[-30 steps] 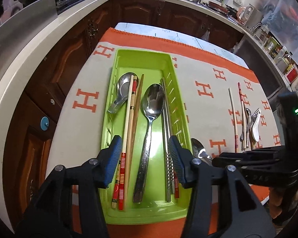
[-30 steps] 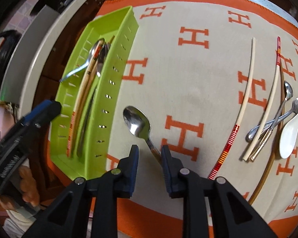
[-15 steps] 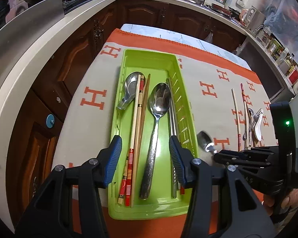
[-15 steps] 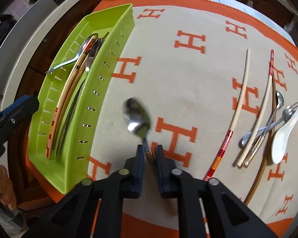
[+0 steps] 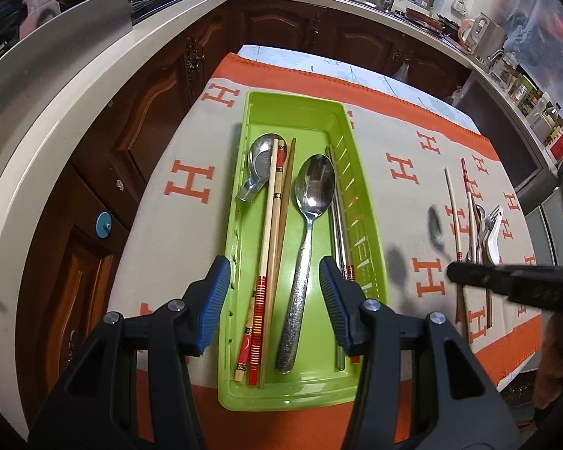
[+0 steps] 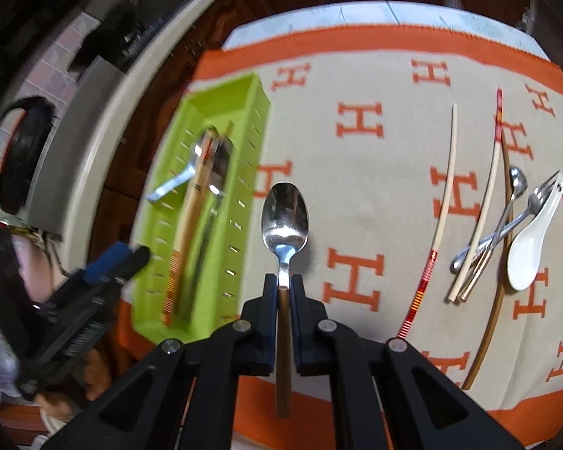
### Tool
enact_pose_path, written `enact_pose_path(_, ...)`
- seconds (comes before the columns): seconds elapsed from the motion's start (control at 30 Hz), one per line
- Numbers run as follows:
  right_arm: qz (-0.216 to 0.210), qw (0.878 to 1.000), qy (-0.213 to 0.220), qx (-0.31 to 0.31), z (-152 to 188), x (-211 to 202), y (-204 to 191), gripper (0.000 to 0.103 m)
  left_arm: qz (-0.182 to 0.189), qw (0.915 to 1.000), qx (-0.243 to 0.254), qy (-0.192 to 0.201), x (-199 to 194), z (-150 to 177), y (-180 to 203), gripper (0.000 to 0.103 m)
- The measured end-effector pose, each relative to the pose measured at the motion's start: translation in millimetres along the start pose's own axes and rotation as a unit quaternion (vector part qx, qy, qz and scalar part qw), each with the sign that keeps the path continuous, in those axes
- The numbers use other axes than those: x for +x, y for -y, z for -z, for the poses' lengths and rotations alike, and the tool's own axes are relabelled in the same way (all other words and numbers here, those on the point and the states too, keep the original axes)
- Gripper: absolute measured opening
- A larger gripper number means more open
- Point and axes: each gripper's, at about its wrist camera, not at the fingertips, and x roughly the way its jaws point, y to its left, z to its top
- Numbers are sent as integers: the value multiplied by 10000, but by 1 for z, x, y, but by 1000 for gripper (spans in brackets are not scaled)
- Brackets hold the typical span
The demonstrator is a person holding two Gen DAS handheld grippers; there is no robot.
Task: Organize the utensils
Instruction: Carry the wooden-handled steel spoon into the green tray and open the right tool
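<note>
Two tools are in play. Right tool (image 6: pixel 283 292) is clenched on the handle of a steel spoon (image 6: pixel 286 217), bowl pointing forward, held above the worktop cloth (image 6: pixel 356 172) just beside the green tray (image 5: pixel 300 386). Left tool (image 5: pixel 274 300) is spread wide and empty, above the tray's near end. Roughly half is sorted: the tray holds spoons and chopsticks. Farther right, loose chopsticks (image 6: pixel 444 202), a fork, small spoon and white spoon (image 6: pixel 529 243) remain.
</note>
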Motion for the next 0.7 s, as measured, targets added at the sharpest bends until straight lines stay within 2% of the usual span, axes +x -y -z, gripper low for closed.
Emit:
enact_pose_path(0.03, -54, 10000, 59, -9, -1, -5, -4, 6, 9, 10000, 7, -16, 0, -1, 0, 48)
enact_pose_path(0.13, -255, 9996, 150, 5, -10, -15, -18, 6, 109, 9999, 4, 11, -4, -3, -2, 62)
enact_pose_path(0.2, -340, 9992, 188, 28, -17, -16, -26, 6, 118, 9999, 15, 43, -8, -7, -2, 82)
enact_pose_path(0.33, -510, 9984, 162, 178, -30, -9, -40, 6, 70, 9998, 56, 194, -16, -13, -2, 87)
enact_pose_path(0.43, -514, 9982, 125, 270, -38, 0, -48, 6, 8, 9996, -5, 297, -19, -17, -5, 103)
enact_pose_path(0.7, -571, 9975, -176, 368, -45, 31, -61, 9, -269, 9986, -224, 409, -21, -24, -19, 103)
